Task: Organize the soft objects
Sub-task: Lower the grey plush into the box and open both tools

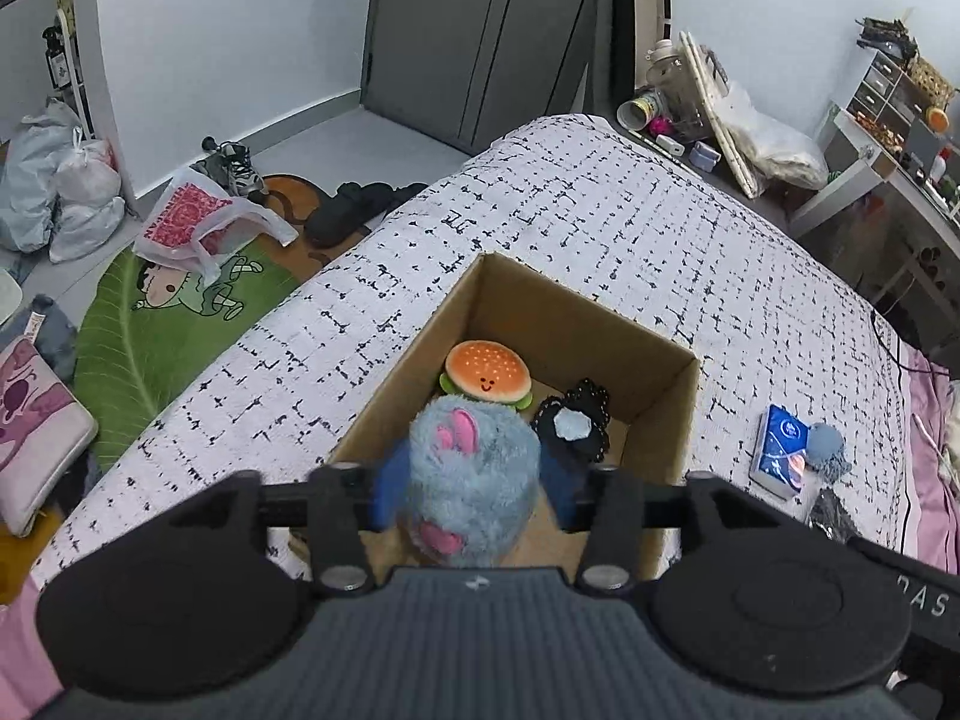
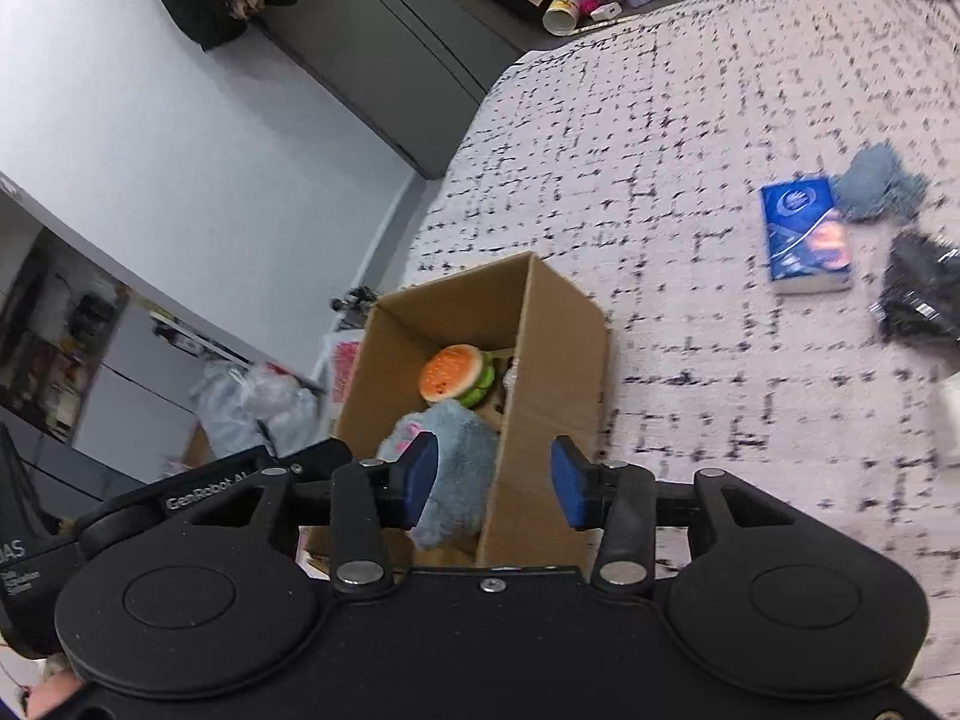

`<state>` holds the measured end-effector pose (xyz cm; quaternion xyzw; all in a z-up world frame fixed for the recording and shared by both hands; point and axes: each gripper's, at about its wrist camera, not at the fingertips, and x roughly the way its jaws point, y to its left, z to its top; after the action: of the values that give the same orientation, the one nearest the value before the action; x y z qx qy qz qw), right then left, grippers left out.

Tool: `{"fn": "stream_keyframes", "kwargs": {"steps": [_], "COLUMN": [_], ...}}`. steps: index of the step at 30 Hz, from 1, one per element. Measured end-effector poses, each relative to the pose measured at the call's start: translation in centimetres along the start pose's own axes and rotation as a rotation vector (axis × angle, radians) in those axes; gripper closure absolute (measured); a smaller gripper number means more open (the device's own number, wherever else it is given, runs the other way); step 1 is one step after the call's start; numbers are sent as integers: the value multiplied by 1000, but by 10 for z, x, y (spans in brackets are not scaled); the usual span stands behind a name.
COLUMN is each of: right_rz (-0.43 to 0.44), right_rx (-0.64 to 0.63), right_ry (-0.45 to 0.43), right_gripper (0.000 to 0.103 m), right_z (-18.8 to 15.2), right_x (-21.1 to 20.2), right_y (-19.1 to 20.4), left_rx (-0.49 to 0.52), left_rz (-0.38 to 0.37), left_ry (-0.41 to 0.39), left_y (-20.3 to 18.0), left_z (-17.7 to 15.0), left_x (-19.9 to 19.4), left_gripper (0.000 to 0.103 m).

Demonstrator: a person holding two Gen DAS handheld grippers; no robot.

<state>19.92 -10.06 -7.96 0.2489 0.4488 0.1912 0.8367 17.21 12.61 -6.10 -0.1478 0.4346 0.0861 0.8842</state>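
An open cardboard box (image 1: 663, 420) stands on the bed. Inside lie a burger plush (image 1: 486, 372) and a black soft item with a pale patch (image 1: 573, 426). A fluffy blue plush with pink ears (image 1: 474, 462) sits at the box's near end, between the pads of my left gripper (image 1: 471, 492). The pads stand apart at its sides with a small gap showing, so the gripper is open. In the right wrist view the box (image 2: 558, 360) holds the same burger plush (image 2: 456, 375) and blue plush (image 2: 462, 462). My right gripper (image 2: 493, 480) hangs open over the box's right wall, holding nothing.
On the white patterned bedspread (image 1: 600, 210), right of the box, lie a blue tissue pack (image 2: 804, 234), a blue-grey fluffy item (image 2: 876, 180) and a black bundle (image 2: 924, 294). The floor to the left holds bags, shoes and a green rug (image 1: 138, 348). A cluttered nightstand stands beyond the bed.
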Motion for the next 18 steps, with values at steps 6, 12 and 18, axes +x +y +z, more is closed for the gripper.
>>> {"fn": "stream_keyframes", "kwargs": {"steps": [6,12,18], "right_rz": [-50,-63,-78], "right_rx": [-54,-49,-91], "right_ry": [-17,-48,-112], "right_gripper": [47,29,12], "right_z": [6,16,23], "right_x": [-25,-54,-86], "right_y": [1,-7,-11], "left_rx": [21,35,30], "left_rz": [3,-14,-46], "left_ry": [-8,-46,-80], "left_y": [-16,-31,-45], "left_z": [-2,-2,-3], "left_x": [-17,-37,-52], "left_gripper": [23,4,1]}}
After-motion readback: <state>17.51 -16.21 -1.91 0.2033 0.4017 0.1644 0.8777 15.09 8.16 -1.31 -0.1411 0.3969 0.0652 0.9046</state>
